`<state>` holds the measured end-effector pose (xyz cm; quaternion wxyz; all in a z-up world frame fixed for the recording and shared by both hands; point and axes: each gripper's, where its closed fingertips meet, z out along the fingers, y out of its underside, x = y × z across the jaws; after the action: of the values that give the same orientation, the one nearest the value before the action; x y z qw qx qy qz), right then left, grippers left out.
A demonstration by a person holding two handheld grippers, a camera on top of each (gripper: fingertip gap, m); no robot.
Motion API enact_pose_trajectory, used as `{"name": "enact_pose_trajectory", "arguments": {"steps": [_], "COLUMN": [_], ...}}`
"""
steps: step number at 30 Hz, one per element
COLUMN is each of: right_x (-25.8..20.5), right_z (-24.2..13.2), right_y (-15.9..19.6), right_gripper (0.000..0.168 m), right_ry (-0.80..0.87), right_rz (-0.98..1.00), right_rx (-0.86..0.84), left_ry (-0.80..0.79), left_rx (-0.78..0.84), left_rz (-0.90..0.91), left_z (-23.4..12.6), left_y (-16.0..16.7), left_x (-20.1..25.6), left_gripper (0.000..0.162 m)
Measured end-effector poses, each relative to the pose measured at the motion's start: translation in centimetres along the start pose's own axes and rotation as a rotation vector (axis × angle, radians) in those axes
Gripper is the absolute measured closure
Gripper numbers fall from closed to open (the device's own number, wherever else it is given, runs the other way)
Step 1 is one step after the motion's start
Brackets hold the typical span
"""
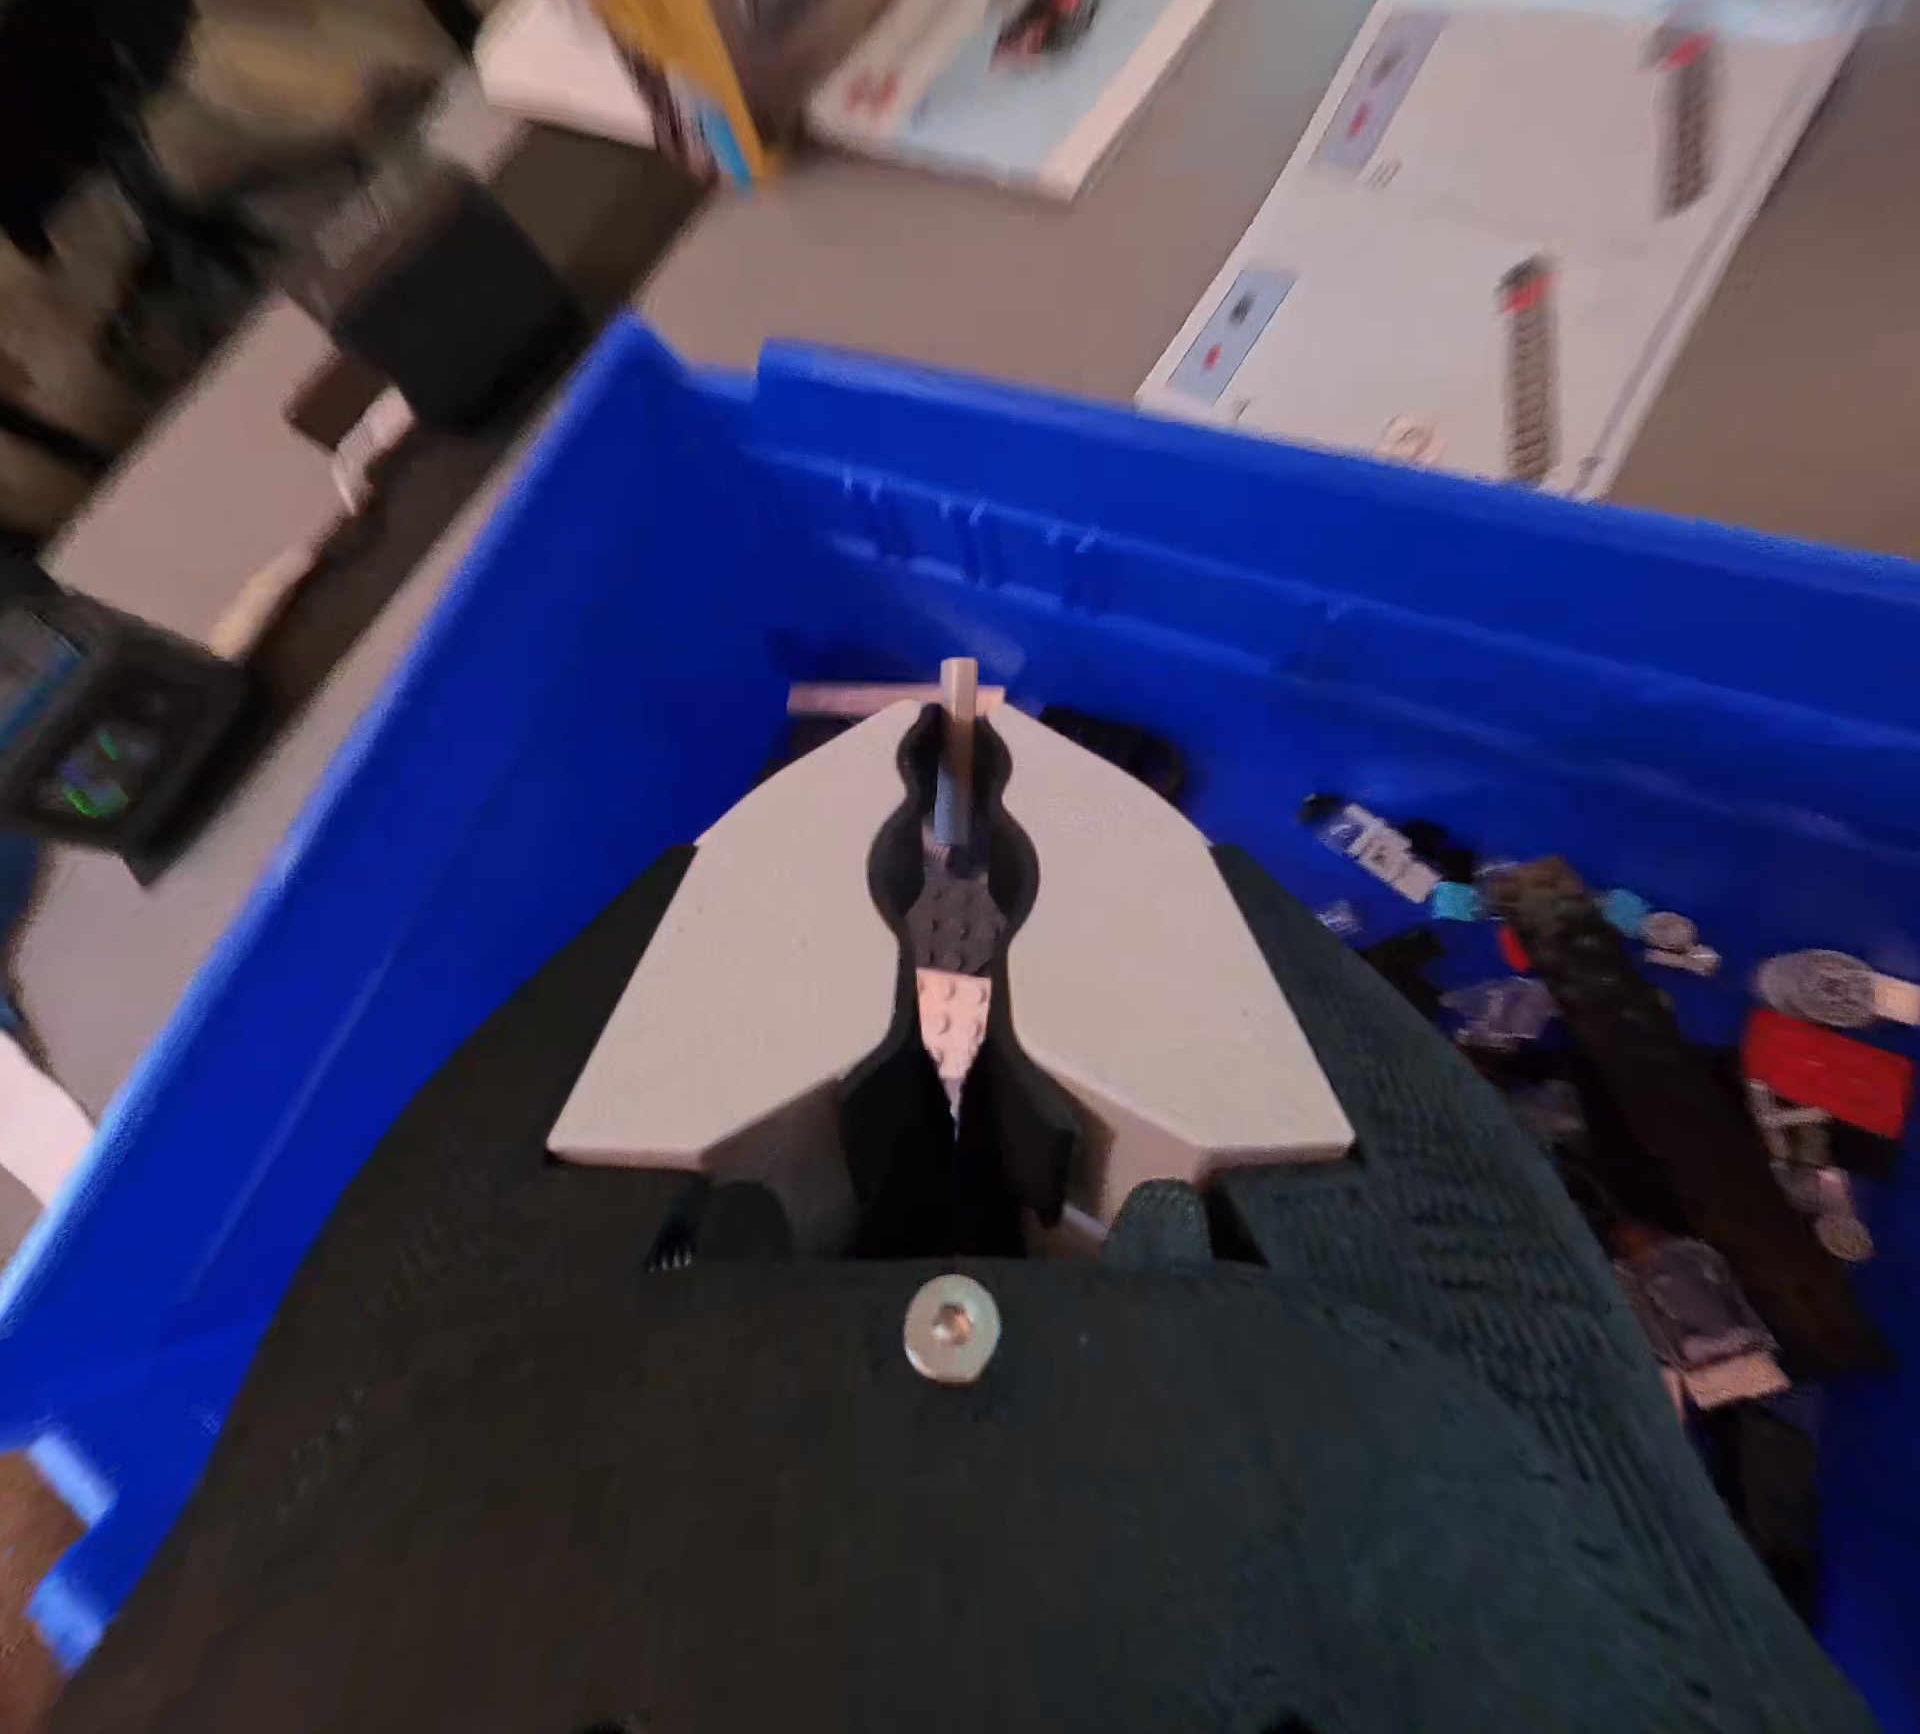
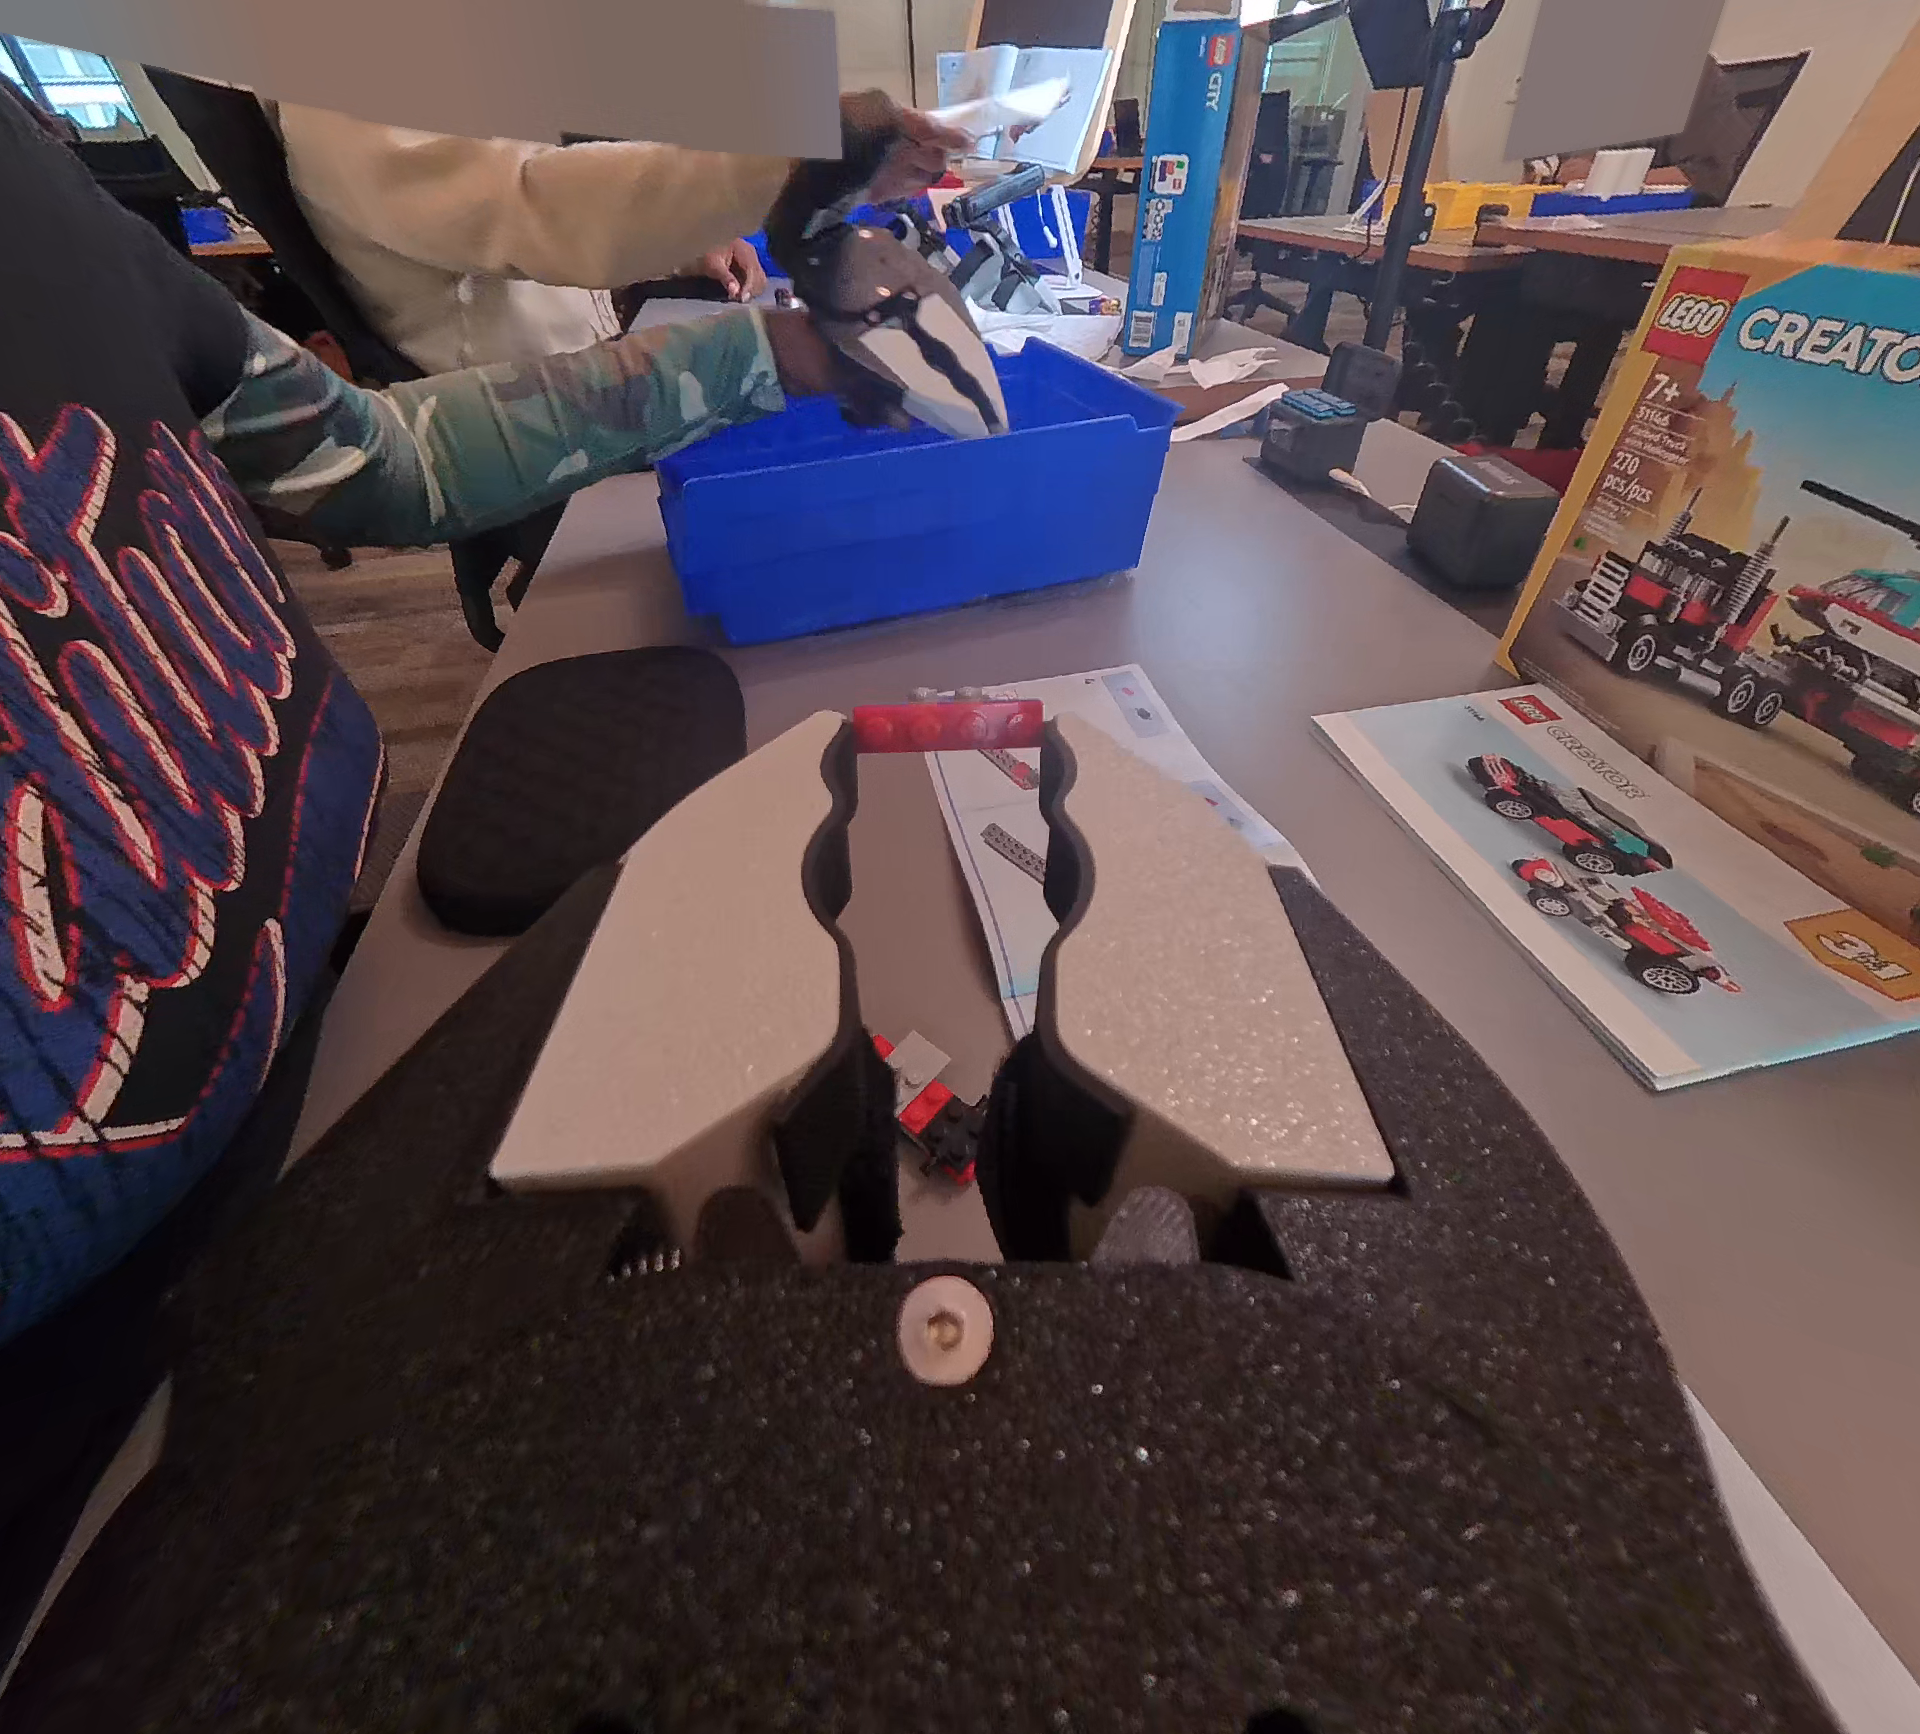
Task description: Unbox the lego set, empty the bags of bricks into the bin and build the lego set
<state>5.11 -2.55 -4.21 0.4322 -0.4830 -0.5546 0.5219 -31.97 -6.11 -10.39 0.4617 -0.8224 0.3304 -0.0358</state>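
Unboxing looks finished, as far as I can judge; the lego box (image 2: 1756, 479) stands upright at the right of the grey bench (image 2: 1299, 604), one instruction booklet (image 2: 1621, 884) lies flat in front of it and another, open booklet (image 2: 1049, 843) lies nearer the middle; the bags also appear emptied, since loose bricks (image 1: 1621, 1040) in black, red, grey and pale blue lie in the blue bin (image 1: 540, 749), and no bag shows in either view; building is only at its start, I judge; the right gripper (image 2: 948, 728) hovers over the bench with its jaws clamped on the ends of a red plate (image 2: 948, 728), held crosswise between the tips above the open booklet; a small red, black and grey assembly (image 2: 935, 1113) lies on the bench under that gripper, the only built piece in sight; the left gripper (image 1: 958, 697) reaches down into the bin near its far wall, jaws nearly closed and pinching a thin tan piece (image 1: 958, 697), upright between the tips, though heavy blur leaves its exact kind unclear; most of the model is still to be made, with nearly all of the bricks loose in the bin; another person works at the next bench beyond the bin.
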Motion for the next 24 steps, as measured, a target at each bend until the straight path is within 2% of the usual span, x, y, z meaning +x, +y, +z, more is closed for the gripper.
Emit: {"name": "enact_pose_trajectory", "arguments": {"steps": [5, 7, 11, 14, 19, 24], "right_x": [-0.2, -0.6, -1.5, -2.4, -3.8, -4.2], "right_z": [-0.2, -0.2, -0.7, -1.9, -4.2, -5.0], "right_y": [-0.3, -0.4, -0.3, -0.5, 0.5, 1.6], "right_gripper": [0.135, 0.135, 0.135, 0.135, 0.135, 0.135], "right_ry": [-0.005, -0.016, -0.024, -0.015, 0.047, 0.108], "right_rz": [-0.011, -0.014, -0.036, -0.048, -0.072, -0.031], "right_rx": [0.024, 0.029, 0.03, 0.039, 0.003, 0.014], "left_ry": [-0.049, -0.12, -0.325, -0.391, -0.261, -0.048], "left_rx": [0.644, 0.754, 0.647, 0.52, 0.398, 0.218], "left_rz": [0.229, 0.351, 0.607, 0.711, 0.707, 0.494], "left_z": [-7.7, -9.5, -9.1, -7.0, -0.9, 7.5], "left_y": [-10.2, -13.2, -16.7, -18.3, -19.1, -17.6], "left_x": [5.6, 8.6, 12.9, 15.4, 20.4, 22.7], "left_gripper": [0.156, 0.156, 0.156, 0.156, 0.156, 0.155]}}
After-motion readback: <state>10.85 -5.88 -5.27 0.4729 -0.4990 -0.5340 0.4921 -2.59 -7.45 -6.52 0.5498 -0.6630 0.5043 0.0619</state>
